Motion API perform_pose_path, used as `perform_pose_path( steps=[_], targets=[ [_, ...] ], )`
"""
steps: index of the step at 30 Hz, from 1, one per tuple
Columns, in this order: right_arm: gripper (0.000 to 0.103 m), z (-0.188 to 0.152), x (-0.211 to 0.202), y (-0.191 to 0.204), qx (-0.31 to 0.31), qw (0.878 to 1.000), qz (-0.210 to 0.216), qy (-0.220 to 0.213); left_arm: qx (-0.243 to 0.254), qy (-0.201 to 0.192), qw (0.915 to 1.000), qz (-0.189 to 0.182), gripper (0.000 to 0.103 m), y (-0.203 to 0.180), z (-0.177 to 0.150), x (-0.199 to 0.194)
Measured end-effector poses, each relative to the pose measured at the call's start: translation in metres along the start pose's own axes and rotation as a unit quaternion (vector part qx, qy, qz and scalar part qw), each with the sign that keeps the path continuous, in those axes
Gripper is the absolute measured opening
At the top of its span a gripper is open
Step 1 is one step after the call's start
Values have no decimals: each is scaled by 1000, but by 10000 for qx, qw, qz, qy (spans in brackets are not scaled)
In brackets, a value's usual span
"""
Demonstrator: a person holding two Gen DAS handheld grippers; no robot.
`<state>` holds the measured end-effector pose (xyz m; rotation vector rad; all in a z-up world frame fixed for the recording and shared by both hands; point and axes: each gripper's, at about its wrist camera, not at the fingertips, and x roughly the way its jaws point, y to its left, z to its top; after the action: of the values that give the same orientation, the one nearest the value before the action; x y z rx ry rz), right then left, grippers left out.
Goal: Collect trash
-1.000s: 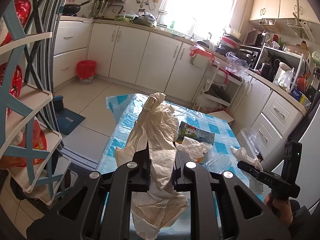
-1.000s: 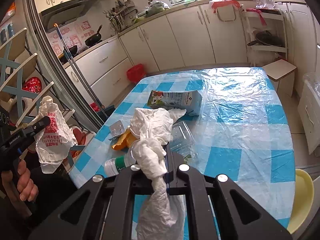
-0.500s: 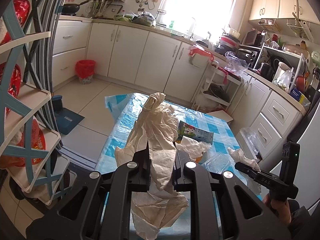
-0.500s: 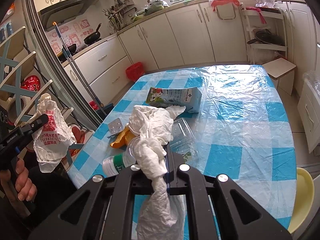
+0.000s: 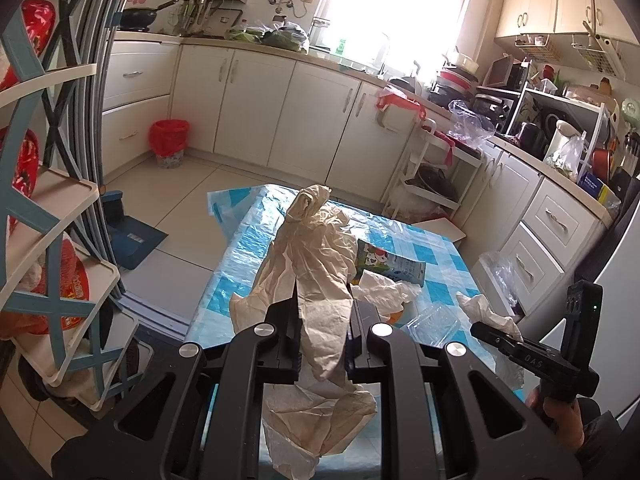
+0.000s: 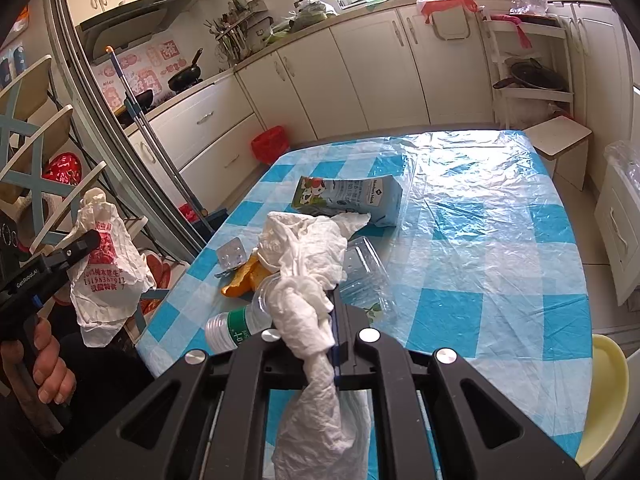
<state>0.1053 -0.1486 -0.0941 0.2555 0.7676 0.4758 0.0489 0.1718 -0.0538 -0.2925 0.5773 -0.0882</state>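
My left gripper (image 5: 323, 312) is shut on a beige plastic bag (image 5: 316, 256) with red print, held up off the table's near left corner; it also shows in the right wrist view (image 6: 106, 264). My right gripper (image 6: 320, 312) is shut on the twisted end of a white plastic bag (image 6: 304, 264), which drapes over the trash pile. On the blue checked table (image 6: 500, 248) lie a milk carton (image 6: 348, 198), a clear crushed container (image 6: 364, 276), a plastic bottle (image 6: 234, 330), an orange peel (image 6: 240, 280) and a blister pack (image 6: 232, 254).
A red-lined waste bin (image 5: 169, 142) stands on the floor by the cabinets. A shelf rack (image 5: 44, 208) is at the left. A yellow chair seat (image 6: 608, 392) and a small stool (image 6: 564, 138) flank the table. A dustpan (image 5: 130, 236) lies on the floor.
Both views have shifted slightly; both grippers stay shut on their bags, with no real change in the trash on the table.
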Motion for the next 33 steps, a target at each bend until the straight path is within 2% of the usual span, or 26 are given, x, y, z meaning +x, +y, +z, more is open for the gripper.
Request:
perform_pose_path(
  steps=[33],
  targets=[
    [11, 1, -7, -6, 74, 9999, 87, -59, 171, 91, 9998, -18, 14, -18, 1, 10]
  ],
)
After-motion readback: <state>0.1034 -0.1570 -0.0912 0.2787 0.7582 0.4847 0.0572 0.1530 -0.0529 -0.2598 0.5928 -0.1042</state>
